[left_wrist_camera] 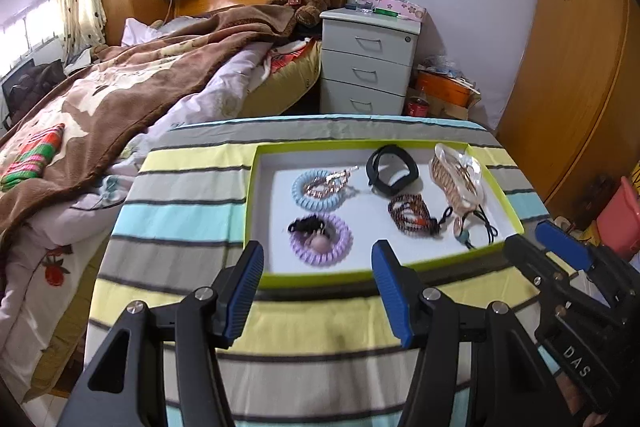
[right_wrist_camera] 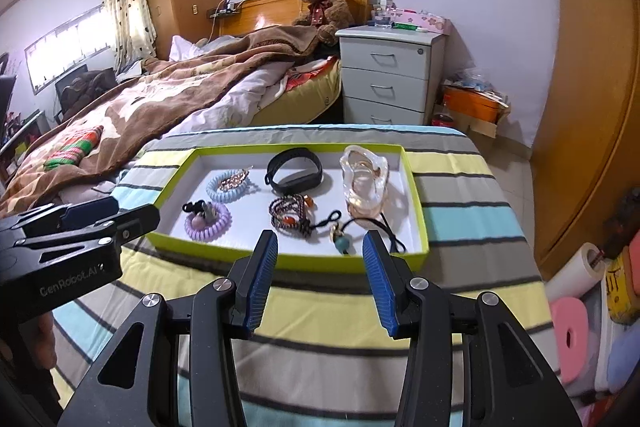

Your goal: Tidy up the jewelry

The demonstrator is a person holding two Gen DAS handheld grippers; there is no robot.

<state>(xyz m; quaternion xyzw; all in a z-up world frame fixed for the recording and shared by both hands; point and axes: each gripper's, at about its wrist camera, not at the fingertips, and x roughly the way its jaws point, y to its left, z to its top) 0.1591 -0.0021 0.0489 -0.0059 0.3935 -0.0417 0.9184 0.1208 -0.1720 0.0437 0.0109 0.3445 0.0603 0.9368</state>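
Left wrist view looks over a striped cloth point(left_wrist_camera: 192, 219) covering the surface, where a shallow green-rimmed tray point(left_wrist_camera: 250, 211) with a white floor holds the jewelry. The left hand-held gripper point(left_wrist_camera: 318, 259) hovers just short of the tray's near rim, its blue-padded fingers spread wide with nothing between them. Inside the tray, a purple coil band point(left_wrist_camera: 322, 241) lies nearest, with a small black piece and a pinkish bead resting on it. Behind it sits a light blue coil band point(left_wrist_camera: 310, 189) with a rose-gold chain draped across it. A black wristband point(left_wrist_camera: 392, 171) stands at the back, a dark beaded bracelet point(left_wrist_camera: 412, 213) lies in the middle, and a clear shell-shaped dish point(left_wrist_camera: 456, 173) holding pale chains sits at the right end, with a black cord with a teal bead point(left_wrist_camera: 466, 233) just in front of it.

The right hand-held gripper point(right_wrist_camera: 320, 247), seen in the right wrist view, also hangs over the near rim, fingers wide apart and holding nothing, with the teal bead between them in the picture. A bed with a brown blanket point(right_wrist_camera: 168, 99) and a teddy bear point(right_wrist_camera: 324, 3) lie beyond.
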